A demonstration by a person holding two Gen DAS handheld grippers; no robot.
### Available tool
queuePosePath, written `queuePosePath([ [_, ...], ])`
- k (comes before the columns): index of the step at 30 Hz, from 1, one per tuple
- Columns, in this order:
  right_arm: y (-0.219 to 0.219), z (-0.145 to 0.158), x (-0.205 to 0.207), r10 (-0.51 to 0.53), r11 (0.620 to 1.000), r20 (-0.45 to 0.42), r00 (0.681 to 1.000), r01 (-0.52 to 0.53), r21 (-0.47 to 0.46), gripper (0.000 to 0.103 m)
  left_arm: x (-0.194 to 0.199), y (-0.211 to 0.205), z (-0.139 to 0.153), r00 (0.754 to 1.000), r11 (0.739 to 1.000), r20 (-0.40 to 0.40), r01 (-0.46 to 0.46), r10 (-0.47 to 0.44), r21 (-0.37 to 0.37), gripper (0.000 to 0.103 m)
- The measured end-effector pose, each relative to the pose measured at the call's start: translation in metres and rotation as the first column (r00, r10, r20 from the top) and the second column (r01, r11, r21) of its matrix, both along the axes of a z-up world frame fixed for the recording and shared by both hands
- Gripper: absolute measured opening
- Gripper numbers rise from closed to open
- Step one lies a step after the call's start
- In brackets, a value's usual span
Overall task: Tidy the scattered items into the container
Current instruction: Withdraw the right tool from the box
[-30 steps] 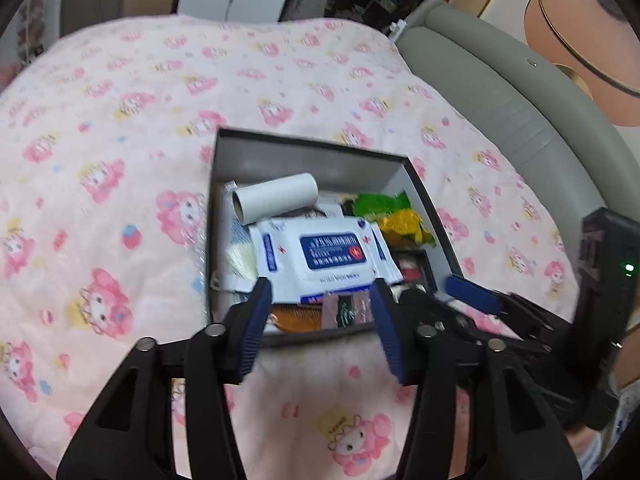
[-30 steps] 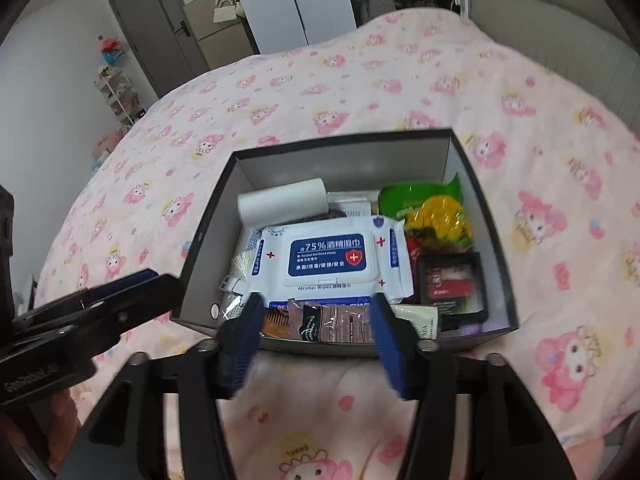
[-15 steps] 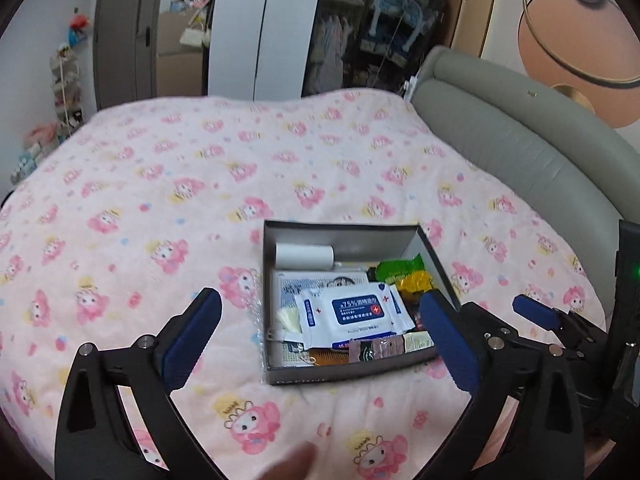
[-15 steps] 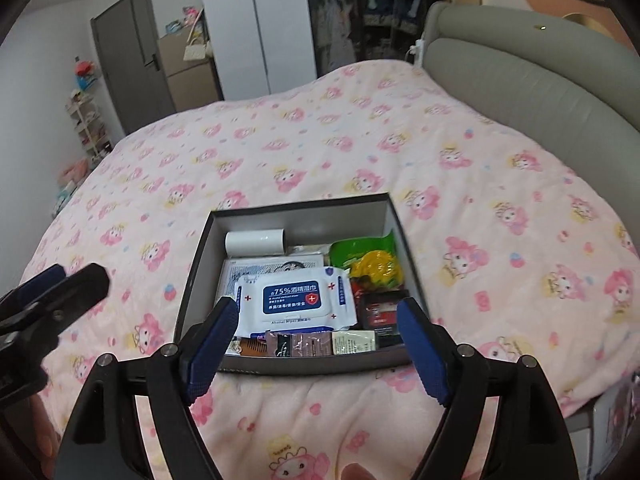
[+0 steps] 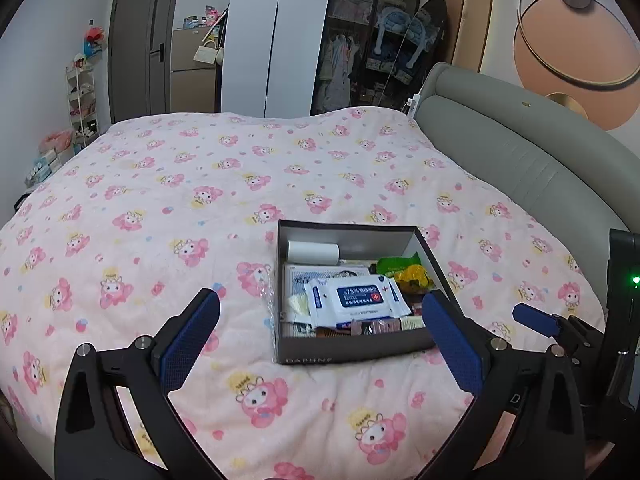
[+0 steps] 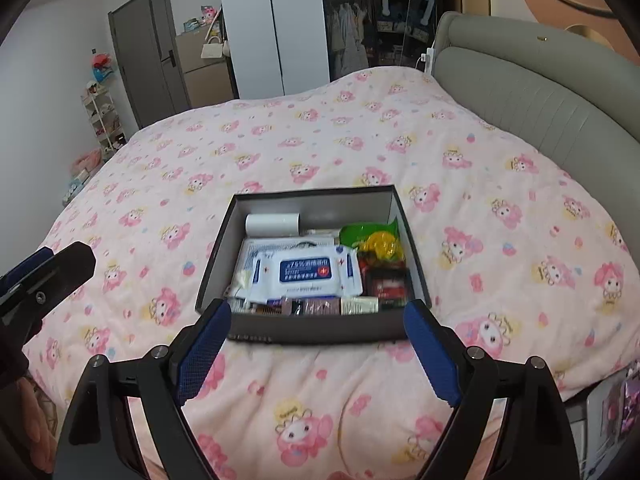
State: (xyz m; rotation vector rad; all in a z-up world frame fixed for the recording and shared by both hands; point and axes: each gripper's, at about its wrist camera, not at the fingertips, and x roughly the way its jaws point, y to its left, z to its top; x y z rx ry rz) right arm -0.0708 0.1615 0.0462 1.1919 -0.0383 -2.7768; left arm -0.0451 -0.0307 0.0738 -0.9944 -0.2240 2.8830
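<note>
A dark open box [image 5: 352,347] [image 6: 316,330] sits on the pink bed. It holds a white wipes pack [image 5: 354,296] [image 6: 306,271], a white roll [image 5: 313,251] [image 6: 273,224], a green and yellow snack bag [image 5: 404,270] [image 6: 376,240], a red and black item [image 6: 386,282] and small sachets [image 6: 316,306]. My left gripper [image 5: 320,336] is open and empty, held back above the bedspread in front of the box. My right gripper [image 6: 316,348] is open and empty, just short of the box's near wall.
The pink cartoon-print bedspread [image 5: 160,208] covers a round bed with a grey padded headboard [image 5: 520,160] on the right. A wardrobe [image 5: 360,40], a door [image 5: 140,48] and a shelf rack [image 5: 82,100] stand beyond the far edge. The bed's edge drops off at lower right [image 6: 600,400].
Both grippers have opened wide and pulled back and up from the box. The box now looks smaller and farther, and more of the room shows.
</note>
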Motion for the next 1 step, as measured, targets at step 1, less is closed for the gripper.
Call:
queuePosePath([
  [1, -0.0003, -0.0007, 0.0046, 0.004, 1.000, -0.002, 1.000, -0.004, 0.006, 0.087, 0.0039, 0.0013, -0.0016, 1.000, 1.000, 0.002, 0.003, -0.003, 0.002, 0.102],
])
